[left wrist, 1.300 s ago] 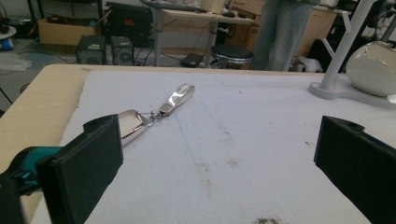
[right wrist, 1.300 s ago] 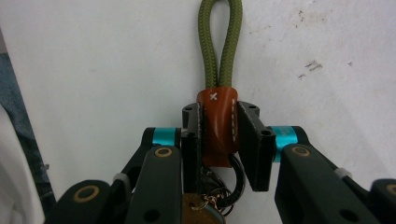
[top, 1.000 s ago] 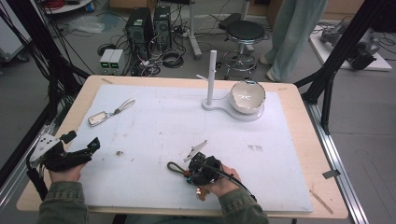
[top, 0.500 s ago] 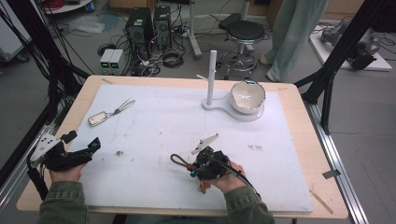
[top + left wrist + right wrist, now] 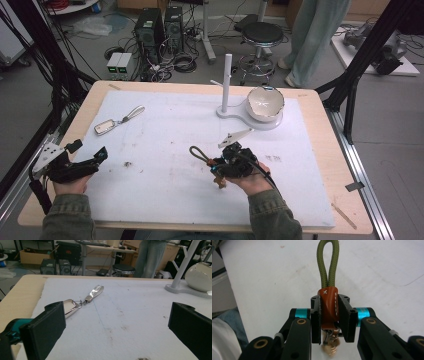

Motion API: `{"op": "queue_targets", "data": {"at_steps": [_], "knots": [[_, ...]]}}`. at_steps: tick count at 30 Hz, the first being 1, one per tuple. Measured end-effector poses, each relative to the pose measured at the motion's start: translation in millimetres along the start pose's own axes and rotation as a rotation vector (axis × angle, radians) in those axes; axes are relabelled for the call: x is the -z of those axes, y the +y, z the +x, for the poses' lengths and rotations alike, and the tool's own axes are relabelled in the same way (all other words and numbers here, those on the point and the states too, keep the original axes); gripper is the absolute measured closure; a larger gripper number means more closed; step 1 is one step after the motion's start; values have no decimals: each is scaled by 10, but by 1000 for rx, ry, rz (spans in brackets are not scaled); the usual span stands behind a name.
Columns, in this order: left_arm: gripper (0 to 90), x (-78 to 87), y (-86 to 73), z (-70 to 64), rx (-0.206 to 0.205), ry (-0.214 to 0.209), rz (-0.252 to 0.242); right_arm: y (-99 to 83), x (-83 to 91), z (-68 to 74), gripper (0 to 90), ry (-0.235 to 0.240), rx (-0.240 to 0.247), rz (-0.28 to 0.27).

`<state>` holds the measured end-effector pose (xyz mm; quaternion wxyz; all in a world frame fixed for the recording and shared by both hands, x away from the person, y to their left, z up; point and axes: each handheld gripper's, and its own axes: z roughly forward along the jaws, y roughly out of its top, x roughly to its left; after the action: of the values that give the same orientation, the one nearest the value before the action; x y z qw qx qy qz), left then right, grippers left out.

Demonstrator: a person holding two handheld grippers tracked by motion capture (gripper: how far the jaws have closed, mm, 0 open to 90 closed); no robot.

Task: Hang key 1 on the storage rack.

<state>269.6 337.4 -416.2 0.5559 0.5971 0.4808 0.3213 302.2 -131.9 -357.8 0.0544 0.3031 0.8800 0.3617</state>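
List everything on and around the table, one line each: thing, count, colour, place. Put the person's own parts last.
cord keychain: 1, olive loop with brown leather sleeve, clamped in the right gripper above the mat
metal keychain: 1, silver, lying on the mat's far left
stand: 1, white post with pegs on a flat base, far middle of the mat
bowl: 1, white, on the stand's base
mat: 1, white, covering the table
table: 1, light wood
stool: 1, black seat, on the floor beyond the table
left gripper: 1, black, open, near left edge
right gripper: 1, black, shut on the keychain
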Motion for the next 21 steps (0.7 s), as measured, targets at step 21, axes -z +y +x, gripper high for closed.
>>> {"op": "queue_targets", "data": {"at_steps": [21], "knots": [[17, -8, -2, -3, -4, -5, 4, 243, 289, -320, 739, -34, -46, -128]]}}
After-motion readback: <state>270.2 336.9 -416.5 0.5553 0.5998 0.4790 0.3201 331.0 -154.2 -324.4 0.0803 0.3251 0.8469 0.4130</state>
